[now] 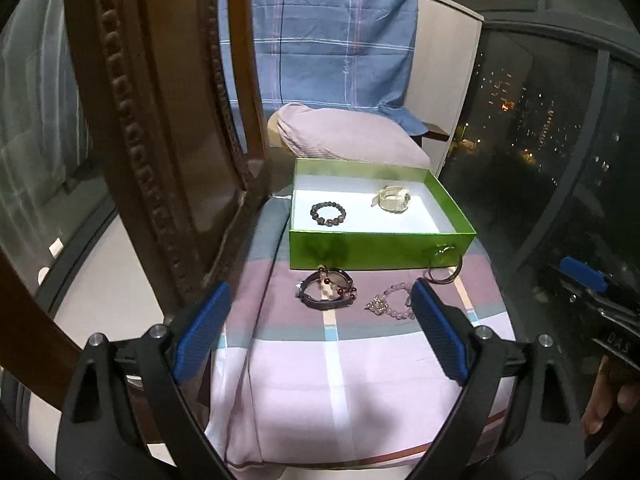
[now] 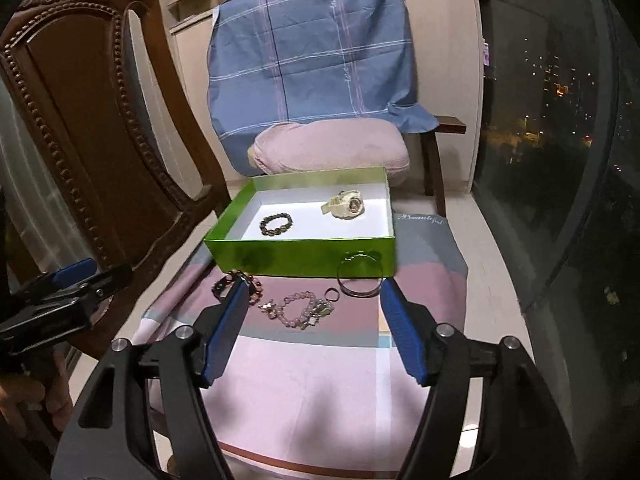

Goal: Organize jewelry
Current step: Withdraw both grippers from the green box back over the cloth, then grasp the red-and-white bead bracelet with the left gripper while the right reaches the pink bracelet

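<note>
A green box (image 1: 380, 249) (image 2: 304, 254) with a white inside holds a dark bead bracelet (image 1: 328, 213) (image 2: 276, 225) and a cream watch (image 1: 394, 198) (image 2: 346, 205). In front of it on the cloth lie a dark watch with red beads (image 1: 328, 289) (image 2: 228, 285), a pink bead bracelet (image 1: 394, 302) (image 2: 298, 308), a small ring (image 2: 332, 294) and a metal bangle (image 1: 442, 268) (image 2: 360, 276) leaning on the box. My left gripper (image 1: 320, 308) is open and empty, short of the loose pieces. My right gripper (image 2: 314, 304) is open and empty, above the pink bracelet.
The pink, grey and mauve cloth (image 1: 340, 380) (image 2: 320, 380) covers a small table. A carved wooden chair (image 1: 160, 140) (image 2: 88, 120) stands at the left. A pink cushion (image 2: 332, 148) and blue cloth (image 2: 312, 52) lie behind the box. A dark window (image 2: 552, 140) is at the right.
</note>
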Motion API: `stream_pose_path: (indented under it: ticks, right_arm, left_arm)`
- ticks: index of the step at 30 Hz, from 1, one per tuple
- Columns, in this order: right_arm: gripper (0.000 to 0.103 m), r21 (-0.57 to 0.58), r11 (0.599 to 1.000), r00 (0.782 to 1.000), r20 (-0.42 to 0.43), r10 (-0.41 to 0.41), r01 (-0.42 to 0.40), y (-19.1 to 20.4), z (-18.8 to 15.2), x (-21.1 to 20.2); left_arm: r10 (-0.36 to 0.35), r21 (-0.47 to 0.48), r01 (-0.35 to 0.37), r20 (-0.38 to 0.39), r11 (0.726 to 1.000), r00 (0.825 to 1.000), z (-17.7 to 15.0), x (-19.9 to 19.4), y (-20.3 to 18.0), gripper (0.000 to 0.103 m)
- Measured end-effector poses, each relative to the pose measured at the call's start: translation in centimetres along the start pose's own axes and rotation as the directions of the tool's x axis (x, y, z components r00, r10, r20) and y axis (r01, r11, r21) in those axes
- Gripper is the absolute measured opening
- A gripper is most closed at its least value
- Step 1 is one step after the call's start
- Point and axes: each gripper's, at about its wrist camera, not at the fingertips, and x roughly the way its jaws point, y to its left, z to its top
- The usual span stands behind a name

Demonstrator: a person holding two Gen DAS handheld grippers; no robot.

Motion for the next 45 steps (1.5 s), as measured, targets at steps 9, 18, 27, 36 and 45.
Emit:
stream_pose_path:
  ticks: [9, 18, 27, 36, 45]
  right_arm:
    - [0.067, -0.003, 1.0, 1.0, -0.012, -0.003, 0.003, 0.0, -0.2, 0.4]
    - [0.067, 0.003, 1.0, 1.0, -0.024, -0.003, 0.004, 0.0, -0.2, 0.8]
    - [0.067, 0.007, 1.0, 0.999, -0.033, -0.01, 0.01, -0.3, -0.5, 1.3]
    - [0.067, 0.019, 1.0, 0.998, -0.056, -0.006, 0.008, -0.9, -0.9, 2.6]
    - [0.067, 0.075, 0.997, 0.997, -0.081, -0.012, 0.018, -2.9, -2.2, 6.7]
  left_arm:
    - [-0.027, 0.024, 0.027, -0.022, 0.999, 0.999, -0.3, 0.8, -1.2, 0.09]
    - [-0.027, 0.019, 0.028, -0.045, 0.999, 0.999, -0.4, 1.5, -1.2, 0.09]
    - [-0.022, 0.033, 0.024, -0.061, 0.999, 0.998, -0.6, 2.3, -1.5, 0.09]
    - [-0.012, 0.043, 0.016, -0.098, 0.999, 0.995, -1.2, 4.1, -1.6, 0.09]
    - [-0.015, -0.013, 0.013, -0.161, 1.0, 0.987, -2.2, 8.6, -0.2, 0.089]
